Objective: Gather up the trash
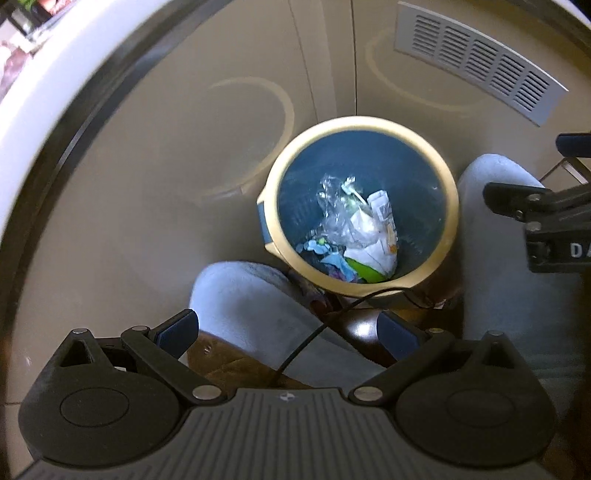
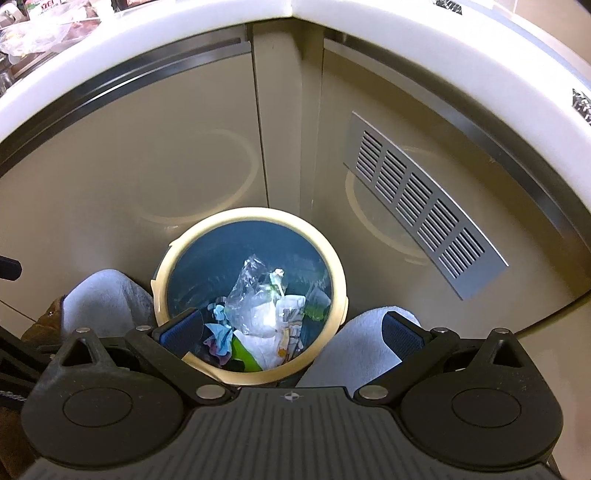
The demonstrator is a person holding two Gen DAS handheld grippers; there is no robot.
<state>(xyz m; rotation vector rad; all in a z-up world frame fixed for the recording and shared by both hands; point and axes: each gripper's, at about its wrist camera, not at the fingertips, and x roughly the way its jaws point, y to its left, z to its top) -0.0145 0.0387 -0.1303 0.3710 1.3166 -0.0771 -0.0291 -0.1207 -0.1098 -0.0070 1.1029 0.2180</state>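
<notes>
Bin: a round waste bin [image 2: 341, 295] with a cream rim and dark blue inside stands on the floor in the corner of beige cabinet fronts, just below a slatted vent grille [image 2: 417, 206].
Trash: crumpled clear plastic [image 2: 247, 291], white paper wrappers [image 2: 266, 336] and small blue and green scraps lie at the bottom of the bin (well below the rim).
Left gripper [image 1: 288, 328]: released, jaws spread wide, nothing between the pads; it hangs above the person's lap, short of the bin.
Right gripper [image 2: 291, 328]: also released and empty, held over the near edge of the bin; its left pad [image 2: 181, 330] overlaps the rim in this view.
Person: light grey slippers [image 1: 236, 295] sit on either side of the bin.
Step in hand: my judgement is that a drop-off is finished, since both grippers are empty above the bin.
Next move: likely turning to the white counter [image 2: 147, 40], where a clear plastic bag [image 2: 40, 33] lies, and closing on the thin film firmly enough that it does not slip.
</notes>
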